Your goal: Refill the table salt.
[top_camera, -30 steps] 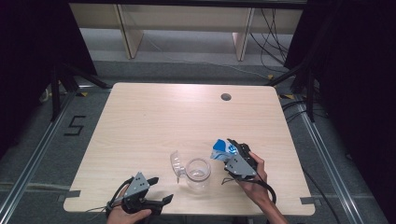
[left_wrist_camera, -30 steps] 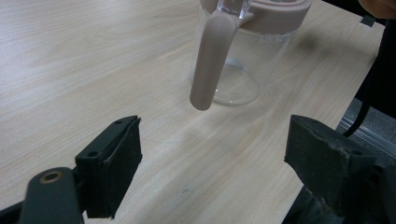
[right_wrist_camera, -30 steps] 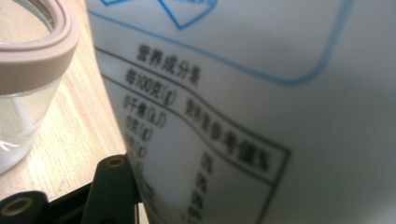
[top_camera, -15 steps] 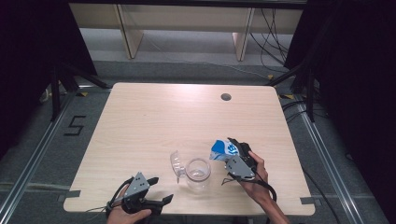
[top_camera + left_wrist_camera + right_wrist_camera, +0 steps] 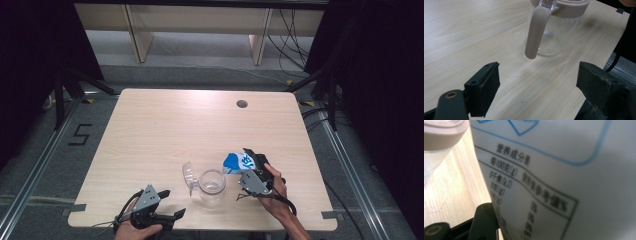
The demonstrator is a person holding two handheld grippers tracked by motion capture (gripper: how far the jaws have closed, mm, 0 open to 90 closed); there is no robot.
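The right tool (image 5: 250,162) is clamping a white and blue carton (image 5: 235,162), which is tilting toward the clear glass jug (image 5: 212,186) standing near the front edge of the table (image 5: 165,125) in the high view, while the left tool (image 5: 170,205) is lying low beside the jug with its jaws apart. In the left tool view, the empty jaws are gaping toward the jug's beige handle (image 5: 535,30). In the right tool view, the carton's printed side (image 5: 564,182) is pressing against the jaw, just beside the jug's beige rim (image 5: 441,132).
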